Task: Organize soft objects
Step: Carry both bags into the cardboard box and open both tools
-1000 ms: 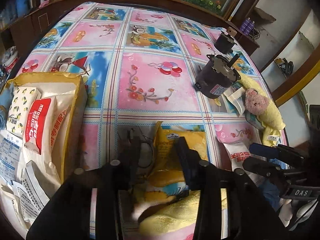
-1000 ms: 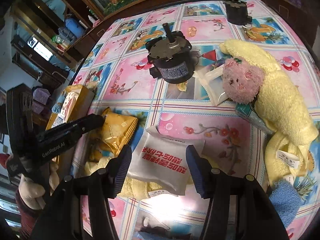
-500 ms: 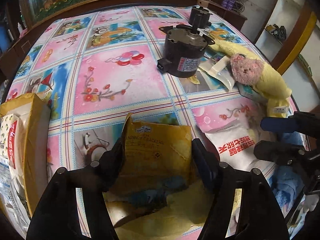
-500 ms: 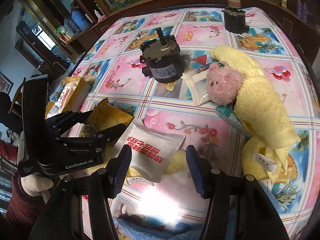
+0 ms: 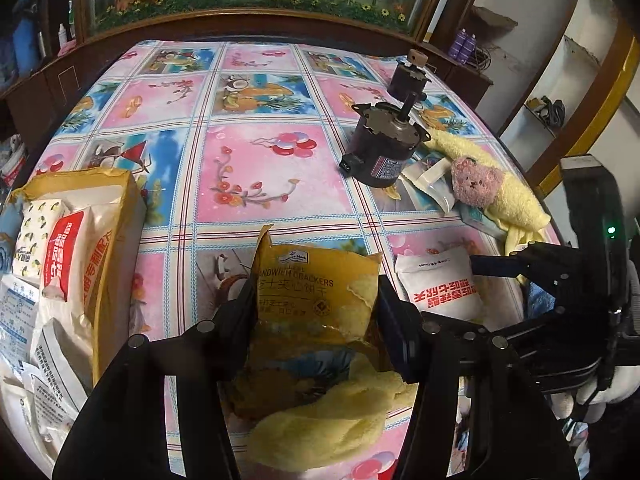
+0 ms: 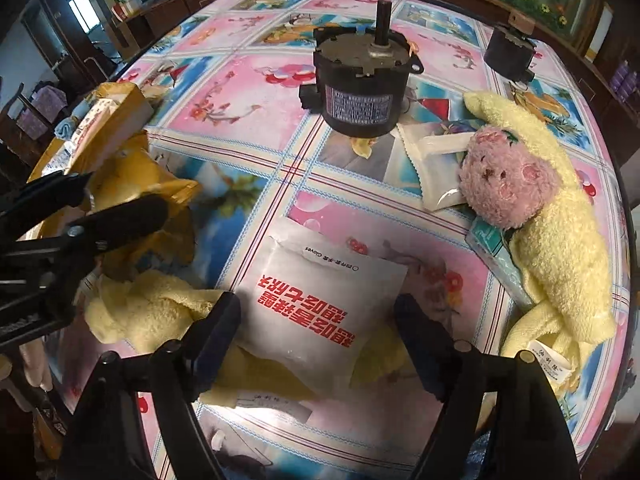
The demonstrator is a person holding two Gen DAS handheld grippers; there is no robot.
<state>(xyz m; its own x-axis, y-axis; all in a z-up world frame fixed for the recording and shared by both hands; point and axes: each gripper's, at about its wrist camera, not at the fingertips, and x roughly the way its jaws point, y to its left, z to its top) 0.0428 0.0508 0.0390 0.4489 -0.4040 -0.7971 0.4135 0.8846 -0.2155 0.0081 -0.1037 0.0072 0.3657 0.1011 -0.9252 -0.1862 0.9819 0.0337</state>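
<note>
From the left wrist camera, the left gripper (image 5: 316,300) holds a yellow sandwich cracker packet (image 5: 316,296) between its two black fingers, which press against the packet's crumpled sides, above a tablecloth (image 5: 248,168) printed with pink and blue squares. Just below the packet lies a pale yellow towel (image 5: 328,428). At the left edge sits an open yellow mailer bag (image 5: 116,216) stuffed with white pouches (one has red lettering). To the right, a white glove pouch (image 5: 440,288) with red characters lies flat, and the right gripper (image 5: 532,264) hovers beside it. Farther back stand a dark gear motor (image 5: 384,148), a smaller motor (image 5: 408,80) and a pink teddy head wrapped in a yellow towel (image 5: 480,188). From the right wrist camera, the right gripper (image 6: 318,320) has its fingers spread wide on either side of the white glove pouch (image 6: 320,304), not touching it; the pouch rests partly on the pale yellow towel (image 6: 148,312). At left, the left gripper (image 6: 116,208) clasps the yellow packet (image 6: 144,184). The gear motor (image 6: 360,92) stands beyond, and the pink teddy (image 6: 508,180) lies to the right.
</note>
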